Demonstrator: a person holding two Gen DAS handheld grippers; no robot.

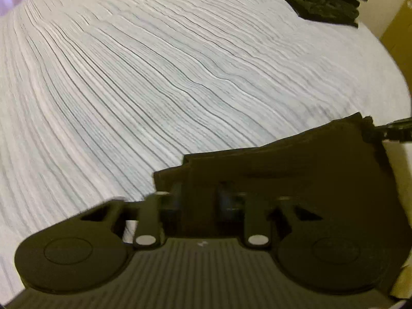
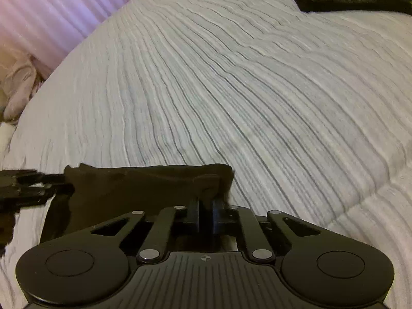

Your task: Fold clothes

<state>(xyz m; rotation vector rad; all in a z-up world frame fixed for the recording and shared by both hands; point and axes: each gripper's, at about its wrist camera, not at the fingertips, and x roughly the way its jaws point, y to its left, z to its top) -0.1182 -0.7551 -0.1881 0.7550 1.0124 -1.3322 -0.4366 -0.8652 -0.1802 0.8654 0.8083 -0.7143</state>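
1. Right gripper (image 2: pixel 206 213): the jaws are pressed together on one end of the dark garment (image 2: pixel 144 182). The cloth bunches just ahead of the fingertips, so the pinch looks shallow. Judgement: hold it firm, because a thin bite can slip under tension.
2. Left gripper (image 1: pixel 199 195): the jaws are pinching the other end of the same garment (image 1: pixel 270 159), and folded layers stand up between them. In the right wrist view this gripper (image 2: pixel 38 188) enters from the left edge with the cloth stretched between the two tools.
3. Garment position: it hangs as a short, already doubled band between the two grippers, lifted over the near part of the bed. Whether its lower edge touches the cover cannot be told.
4. Step in hand, as a judgement: carrying or laying down a partly folded piece. To do this well, keep both grippers level and evenly spaced so the top edge stays straight. Lower them together, let the hanging edge meet the cover first, then lay the rest flat. Do not spread either pair of jaws until the cloth is resting.
5. Bed cover (image 2: pixel 231 90): pale, ribbed and padded, with soft ridges. Judgement: it may drag on the fabric, so set down rather than slide.
6. Far corner: a stack of dark folded clothes (image 1: pixel 327 0) lies well apart from the grippers. It is the likely destination.
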